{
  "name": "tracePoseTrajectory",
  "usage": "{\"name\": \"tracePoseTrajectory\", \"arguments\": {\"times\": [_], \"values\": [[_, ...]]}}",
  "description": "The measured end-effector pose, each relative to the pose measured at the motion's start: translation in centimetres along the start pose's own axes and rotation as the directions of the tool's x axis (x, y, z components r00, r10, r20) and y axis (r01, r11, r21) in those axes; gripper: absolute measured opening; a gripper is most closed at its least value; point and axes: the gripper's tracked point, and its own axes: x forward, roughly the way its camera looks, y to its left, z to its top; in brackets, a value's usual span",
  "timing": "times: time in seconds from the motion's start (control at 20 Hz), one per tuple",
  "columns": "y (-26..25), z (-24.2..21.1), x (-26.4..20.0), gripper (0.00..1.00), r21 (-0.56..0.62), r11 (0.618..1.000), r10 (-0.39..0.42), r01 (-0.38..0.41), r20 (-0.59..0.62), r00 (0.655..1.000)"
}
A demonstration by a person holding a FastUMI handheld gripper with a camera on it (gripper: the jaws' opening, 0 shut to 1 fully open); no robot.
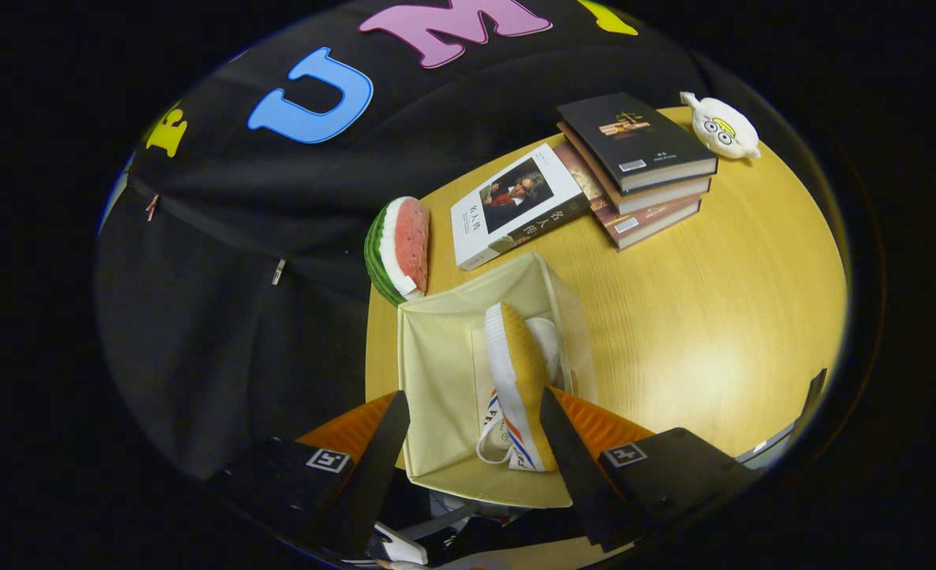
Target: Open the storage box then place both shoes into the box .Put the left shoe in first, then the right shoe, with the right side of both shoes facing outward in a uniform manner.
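Gripper view has the fingers (pixel 468 451) spread wide, gripping nothing. Between them sits the open storage box (pixel 436 372) on the bench (pixel 713 317), one shoe (pixel 519 380) standing on edge inside. Beyond the box: a watermelon slice toy (pixel 399 249), stacked books (pixel 634 166), then a small plush (pixel 725 127).

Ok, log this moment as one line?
storage box: open, on table | shoe: inside box on its side | hand-held gripper: open, fingers spread above box, gripping nothing
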Motion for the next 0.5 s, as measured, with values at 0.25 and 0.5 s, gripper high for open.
{"name": "tracePoseTrajectory", "arguments": {"times": [0.25,0.5], "values": [[-0.7,3.1,-4.2,0.99,-0.102,0.993,-0.043,0.059,0.151,0.988],[-1.3,7.5,-9.5,0.99,-0.224,0.964,-0.057,0.141,0.345,0.937]]}}
